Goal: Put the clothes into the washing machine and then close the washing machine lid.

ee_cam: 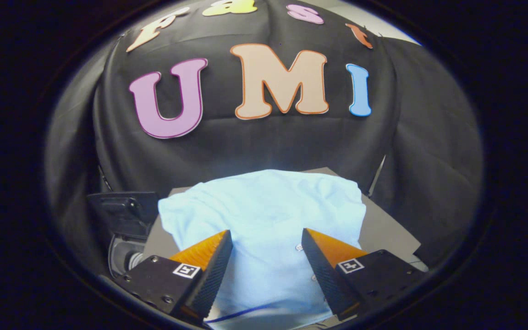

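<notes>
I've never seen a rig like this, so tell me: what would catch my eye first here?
First, the pale blue shirt, lying rumpled on a grey table, between and just ahead of the fingers. The gripper is open, its fingers spread on either side of the shirt, not pressing on it. To the left of the shirt, beside the table, sits a dark machine with a round opening below it.

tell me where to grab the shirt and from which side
Take the shirt at the middle of its body, coming straight down from above. It lies spread fairly flat on the grey surface, so there is no raised edge to catch; a fold has to be pinched up. The gripper is open with the cloth between its fingers, so lowering and closing there should likely gather enough fabric.
</notes>
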Action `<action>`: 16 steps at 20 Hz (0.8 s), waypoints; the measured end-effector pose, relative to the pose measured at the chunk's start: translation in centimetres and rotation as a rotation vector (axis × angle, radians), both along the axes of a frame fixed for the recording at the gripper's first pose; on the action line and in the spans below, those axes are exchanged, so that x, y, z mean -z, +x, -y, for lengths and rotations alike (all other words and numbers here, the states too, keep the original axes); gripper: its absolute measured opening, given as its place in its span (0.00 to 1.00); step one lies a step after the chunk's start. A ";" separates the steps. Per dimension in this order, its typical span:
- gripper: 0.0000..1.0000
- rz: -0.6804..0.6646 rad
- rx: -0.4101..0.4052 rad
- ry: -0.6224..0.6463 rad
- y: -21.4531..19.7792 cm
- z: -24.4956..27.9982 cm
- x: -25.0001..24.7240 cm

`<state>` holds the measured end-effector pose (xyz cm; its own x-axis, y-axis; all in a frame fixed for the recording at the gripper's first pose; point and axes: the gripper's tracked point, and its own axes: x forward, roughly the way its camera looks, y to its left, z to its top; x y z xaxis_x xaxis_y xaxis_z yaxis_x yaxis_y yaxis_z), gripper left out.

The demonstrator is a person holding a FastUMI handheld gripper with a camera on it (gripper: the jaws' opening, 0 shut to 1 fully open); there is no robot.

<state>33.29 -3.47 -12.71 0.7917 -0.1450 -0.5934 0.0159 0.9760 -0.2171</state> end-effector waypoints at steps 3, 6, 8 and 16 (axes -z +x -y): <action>0.90 -0.030 0.002 0.000 0.0 0.4 0.4; 0.64 -0.047 0.041 -0.005 -0.3 1.5 0.0; 0.25 0.027 0.020 0.027 0.8 1.3 -0.5; 0.01 0.217 -0.017 0.292 -1.0 -1.7 -6.3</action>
